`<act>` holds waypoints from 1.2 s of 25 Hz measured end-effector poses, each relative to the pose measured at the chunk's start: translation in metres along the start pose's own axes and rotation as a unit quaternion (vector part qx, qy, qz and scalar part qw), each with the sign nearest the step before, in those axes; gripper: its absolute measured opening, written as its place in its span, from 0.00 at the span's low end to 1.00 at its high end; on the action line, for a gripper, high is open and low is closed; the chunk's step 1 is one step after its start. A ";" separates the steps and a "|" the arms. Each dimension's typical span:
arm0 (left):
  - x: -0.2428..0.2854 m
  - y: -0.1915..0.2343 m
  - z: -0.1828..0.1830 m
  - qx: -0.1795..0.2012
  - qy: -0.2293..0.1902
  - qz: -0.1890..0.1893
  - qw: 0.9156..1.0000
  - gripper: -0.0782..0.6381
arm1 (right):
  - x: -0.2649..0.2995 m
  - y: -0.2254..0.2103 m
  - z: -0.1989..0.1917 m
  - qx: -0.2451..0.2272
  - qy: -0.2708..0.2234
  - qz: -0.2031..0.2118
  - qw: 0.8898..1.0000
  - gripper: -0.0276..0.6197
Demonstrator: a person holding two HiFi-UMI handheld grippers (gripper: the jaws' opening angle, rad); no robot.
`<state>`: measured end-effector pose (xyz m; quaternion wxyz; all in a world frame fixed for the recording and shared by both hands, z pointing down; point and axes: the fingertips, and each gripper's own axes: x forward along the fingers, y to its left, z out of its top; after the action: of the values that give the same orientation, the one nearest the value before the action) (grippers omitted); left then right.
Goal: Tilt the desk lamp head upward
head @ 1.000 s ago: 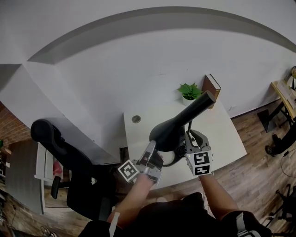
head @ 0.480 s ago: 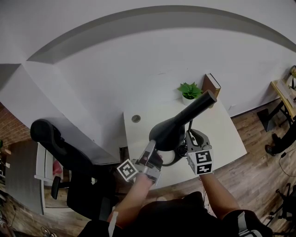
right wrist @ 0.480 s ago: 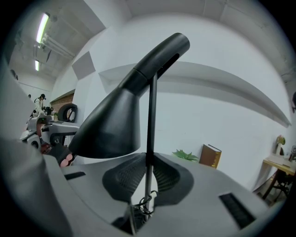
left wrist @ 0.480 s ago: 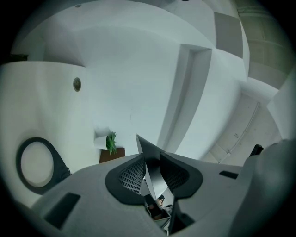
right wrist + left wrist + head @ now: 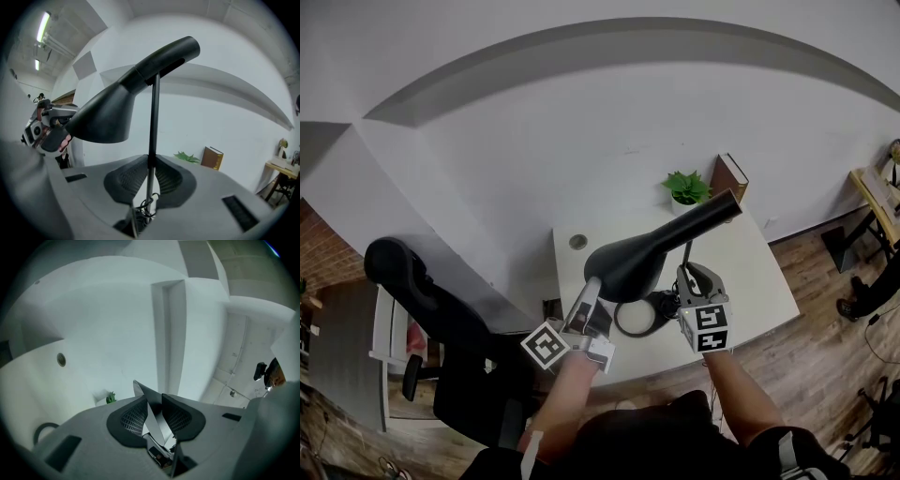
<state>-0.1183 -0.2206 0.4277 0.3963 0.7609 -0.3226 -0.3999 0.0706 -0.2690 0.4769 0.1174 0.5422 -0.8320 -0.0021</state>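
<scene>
On one white desk (image 5: 759, 272), with one black office chair (image 5: 422, 300) sitting to its left, a single black desk lamp (image 5: 140, 75) is standing near the front edge. Its lamp head (image 5: 642, 255) is lying on a slant, its long axis running from the wide mouth, facing down and left, up to the narrow end pointing far right. Two grippers are holding the lamp. The left gripper (image 5: 152, 411) is pinching the shade's rim between nearly closed jaws, and the right gripper (image 5: 150, 174) is clamping the thin stem (image 5: 153, 117). One book (image 5: 731, 176), one plant (image 5: 686, 187) and one cable hole (image 5: 578, 242) are sitting behind.
</scene>
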 end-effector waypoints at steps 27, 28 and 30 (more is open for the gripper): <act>0.043 -0.170 0.081 0.372 -0.011 -0.024 0.928 0.24 | -0.005 0.004 0.002 -0.065 0.012 -0.022 0.998 0.11; 0.045 -0.176 0.080 0.381 -0.006 -0.022 0.924 0.24 | -0.006 0.003 0.002 -0.074 0.012 -0.022 0.997 0.11; 0.051 -0.187 0.079 0.395 0.001 -0.018 0.918 0.24 | -0.006 0.003 0.003 -0.084 0.014 -0.022 0.996 0.11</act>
<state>-0.1305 -0.2001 0.2200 0.0560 0.8617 -0.4402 -0.2461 0.0696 -0.2627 0.4731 0.1739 0.5484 -0.8152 -0.0673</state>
